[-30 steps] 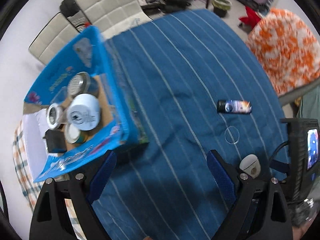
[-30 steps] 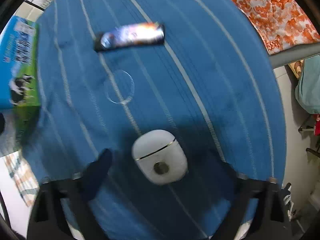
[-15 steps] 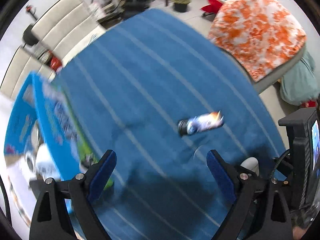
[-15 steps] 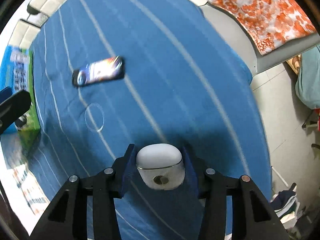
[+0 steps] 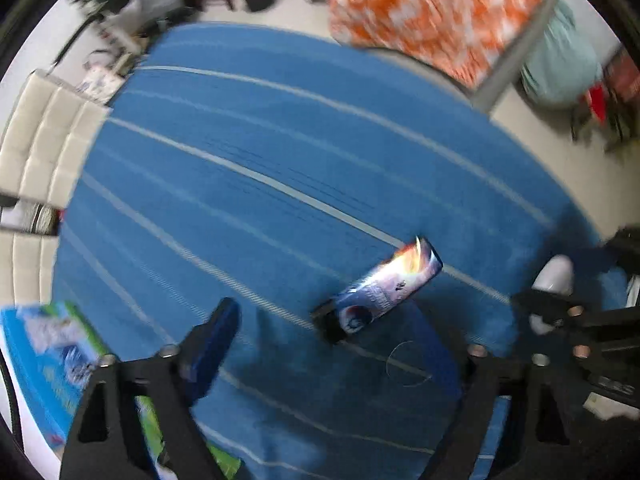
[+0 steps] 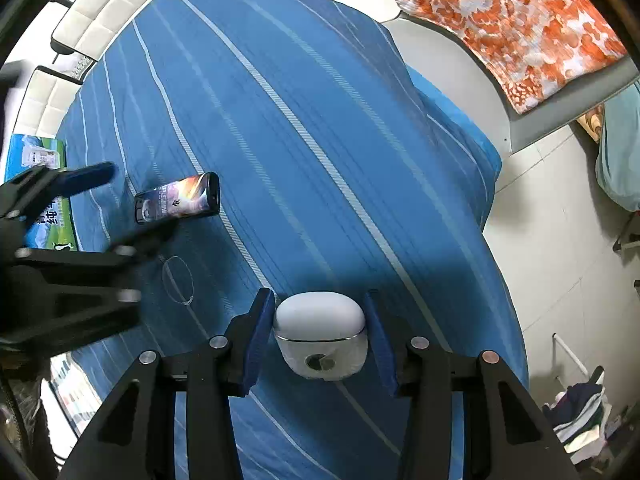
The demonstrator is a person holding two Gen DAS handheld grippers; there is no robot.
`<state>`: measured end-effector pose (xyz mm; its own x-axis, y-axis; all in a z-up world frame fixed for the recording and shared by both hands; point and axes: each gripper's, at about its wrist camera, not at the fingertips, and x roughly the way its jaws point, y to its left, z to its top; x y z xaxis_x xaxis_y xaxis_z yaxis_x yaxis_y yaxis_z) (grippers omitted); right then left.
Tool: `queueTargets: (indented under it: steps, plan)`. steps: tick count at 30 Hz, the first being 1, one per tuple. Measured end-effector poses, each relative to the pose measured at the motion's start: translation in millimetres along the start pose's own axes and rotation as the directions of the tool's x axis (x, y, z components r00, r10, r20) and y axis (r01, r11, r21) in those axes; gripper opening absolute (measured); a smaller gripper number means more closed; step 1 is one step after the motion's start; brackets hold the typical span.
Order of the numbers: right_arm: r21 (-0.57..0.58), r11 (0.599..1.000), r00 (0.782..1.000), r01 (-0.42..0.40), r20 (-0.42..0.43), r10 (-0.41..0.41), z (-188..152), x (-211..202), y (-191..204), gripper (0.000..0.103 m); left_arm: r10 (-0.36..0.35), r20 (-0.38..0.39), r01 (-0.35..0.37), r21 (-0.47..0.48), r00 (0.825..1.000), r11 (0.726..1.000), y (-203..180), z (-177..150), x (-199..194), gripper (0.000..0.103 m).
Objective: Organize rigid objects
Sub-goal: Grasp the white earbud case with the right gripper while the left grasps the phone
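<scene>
My right gripper (image 6: 318, 336) is shut on a white earbud case (image 6: 320, 330) and holds it above the blue striped tablecloth (image 6: 304, 128); the case also shows in the left wrist view (image 5: 554, 276). A small dark box with a fiery print (image 5: 380, 288) lies on the cloth. My left gripper (image 5: 328, 344) is open, its fingers on either side of the near end of that box, apart from it. The same box (image 6: 178, 198) and the left gripper (image 6: 132, 208) show in the right wrist view. A blue carton (image 5: 48, 356) stands at the table's left.
A clear round lid (image 6: 177, 280) lies flat on the cloth near the box. White padded chairs (image 6: 100, 4) stand behind the table. An orange patterned cushion (image 6: 508, 16) lies on a bench to the right. The table's right edge drops to a tiled floor (image 6: 560, 248).
My right gripper closed on the white earbud case and lifted it. My left gripper swung right from the blue carton toward the printed box.
</scene>
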<state>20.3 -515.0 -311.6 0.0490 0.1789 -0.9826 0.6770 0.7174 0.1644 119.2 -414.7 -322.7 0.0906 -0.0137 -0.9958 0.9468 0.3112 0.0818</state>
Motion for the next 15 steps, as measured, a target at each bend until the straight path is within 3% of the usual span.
queueTargets:
  steps: [4, 7, 9, 12, 13, 15]
  plan:
    - [0.002, 1.0, 1.0, 0.0, -0.011, 0.0, 4, 6, -3, 0.049, -0.029, 0.006, 0.029, 0.021, 1.0, 0.999, -7, 9, 12, 0.074]
    - [0.005, 1.0, 1.0, 0.006, -0.021, -0.006, 6, 10, -3, 0.049, -0.078, 0.017, 0.078, -0.014, 0.997, 0.997, -5, 11, 11, 0.054]
    - [0.013, 1.0, 1.0, -0.015, -0.027, 0.015, 9, 11, -4, 0.049, -0.071, 0.021, 0.071, -0.036, 0.997, 0.997, -5, 10, 8, 0.029]
    - [0.061, 0.996, 0.996, -0.063, -0.053, 0.066, 11, 12, -10, 0.056, -0.072, 0.005, 0.072, -0.151, 0.997, 0.986, 3, 3, 8, 0.024]
    - [0.074, 0.995, 0.995, -0.068, -0.068, 0.073, 10, 13, -12, 0.065, -0.076, 0.0, 0.075, -0.195, 0.997, 0.978, 5, -1, 8, 0.024]
    - [0.081, 0.994, 0.995, -0.066, -0.07, 0.072, 8, 13, -13, 0.068, -0.103, -0.011, 0.094, -0.324, 0.995, 0.941, 15, -15, 9, 0.023]
